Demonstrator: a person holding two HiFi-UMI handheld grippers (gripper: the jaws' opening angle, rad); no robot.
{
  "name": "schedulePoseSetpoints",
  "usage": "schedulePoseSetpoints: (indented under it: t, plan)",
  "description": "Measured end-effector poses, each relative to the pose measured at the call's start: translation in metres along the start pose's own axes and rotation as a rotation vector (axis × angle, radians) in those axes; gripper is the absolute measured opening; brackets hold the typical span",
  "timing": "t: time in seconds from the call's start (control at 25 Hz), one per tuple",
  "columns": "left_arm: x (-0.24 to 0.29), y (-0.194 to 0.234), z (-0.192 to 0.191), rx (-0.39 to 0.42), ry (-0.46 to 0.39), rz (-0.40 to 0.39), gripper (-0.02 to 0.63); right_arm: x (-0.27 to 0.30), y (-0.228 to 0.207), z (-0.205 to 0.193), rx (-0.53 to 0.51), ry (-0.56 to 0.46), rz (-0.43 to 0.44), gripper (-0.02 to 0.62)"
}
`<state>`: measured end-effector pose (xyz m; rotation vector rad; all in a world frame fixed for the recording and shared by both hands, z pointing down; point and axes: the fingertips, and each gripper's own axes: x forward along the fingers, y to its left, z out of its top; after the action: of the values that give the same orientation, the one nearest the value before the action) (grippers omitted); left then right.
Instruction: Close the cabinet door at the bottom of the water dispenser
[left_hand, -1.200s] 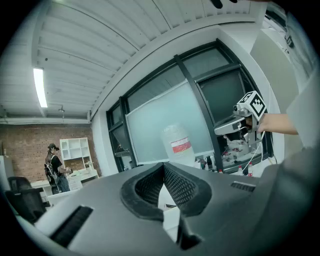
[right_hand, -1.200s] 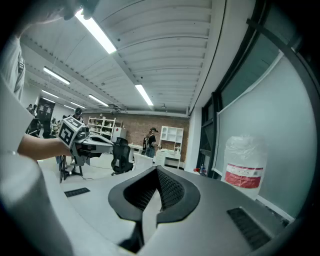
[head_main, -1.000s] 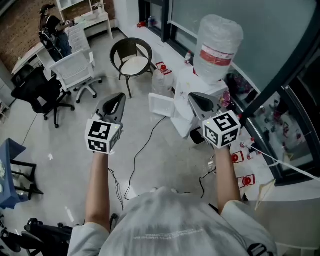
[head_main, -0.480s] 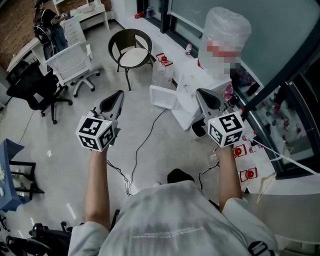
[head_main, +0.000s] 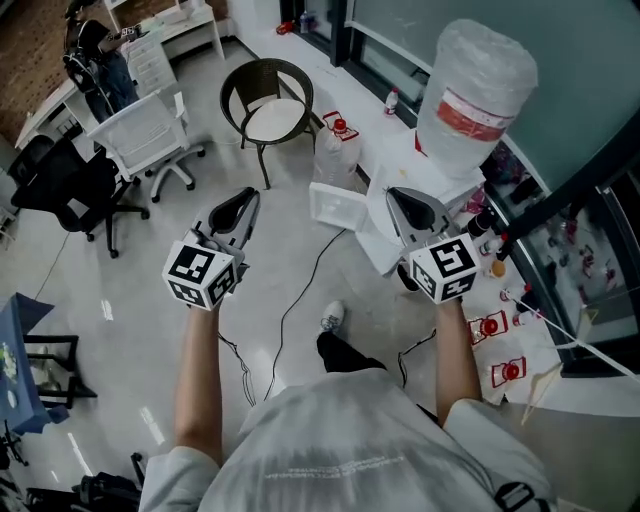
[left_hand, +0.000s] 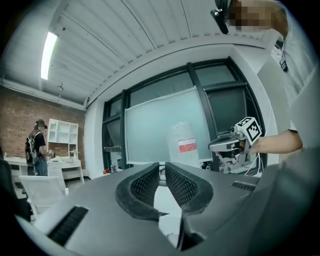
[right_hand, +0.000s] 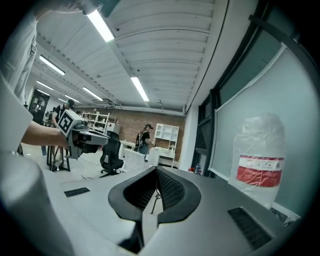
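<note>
The white water dispenser stands at the right by the window, with a big clear bottle on top. Its bottom cabinet door hangs open toward the room. My right gripper is held level just in front of the dispenser, above the door, shut and empty. My left gripper hovers over the floor to the door's left; its jaws are almost together, just opening, with nothing between them. In the left gripper view the jaws point at the bottle. The right gripper view shows the bottle at the right.
A round wicker chair and a clear jug stand behind the door. A white office chair and a black one are at the left. A cable runs across the floor. Red-labelled items lie at the right.
Both grippers have moved forward and down toward the dispenser. A foot has stepped forward below them. The door still hangs open.
</note>
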<state>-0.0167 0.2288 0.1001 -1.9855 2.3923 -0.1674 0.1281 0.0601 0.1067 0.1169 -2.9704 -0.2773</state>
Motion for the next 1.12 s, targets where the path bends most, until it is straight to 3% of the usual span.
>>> schedulePoseSetpoints:
  t: [0.04, 0.08, 0.12, 0.44, 0.76, 0.96, 1.12]
  plan:
    - [0.014, 0.008, -0.006, 0.006, 0.015, -0.003, 0.057, 0.014, -0.009, -0.006, 0.005, 0.007, 0.005, 0.031]
    - [0.029, 0.016, -0.013, 0.009, 0.031, -0.009, 0.102, 0.029, -0.018, -0.012, 0.013, 0.017, 0.014, 0.117]
    - [0.044, 0.024, -0.019, 0.013, 0.048, -0.019, 0.134, 0.045, -0.026, -0.018, 0.019, 0.030, 0.025, 0.156]
    - [0.162, 0.077, -0.069, 0.082, 0.209, -0.137, 0.163, 0.162, -0.083, -0.045, 0.052, 0.081, 0.090, 0.228]
    - [0.245, 0.110, -0.129, 0.071, 0.369, -0.232, 0.164, 0.211, -0.114, -0.092, 0.150, 0.150, 0.026, 0.264]
    - [0.290, 0.126, -0.187, 0.173, 0.522, -0.404, 0.201, 0.242, -0.126, -0.136, 0.218, 0.219, -0.066, 0.285]
    - [0.335, 0.129, -0.242, 0.206, 0.576, -0.607, 0.221, 0.259, -0.136, -0.182, 0.307, 0.277, -0.214, 0.288]
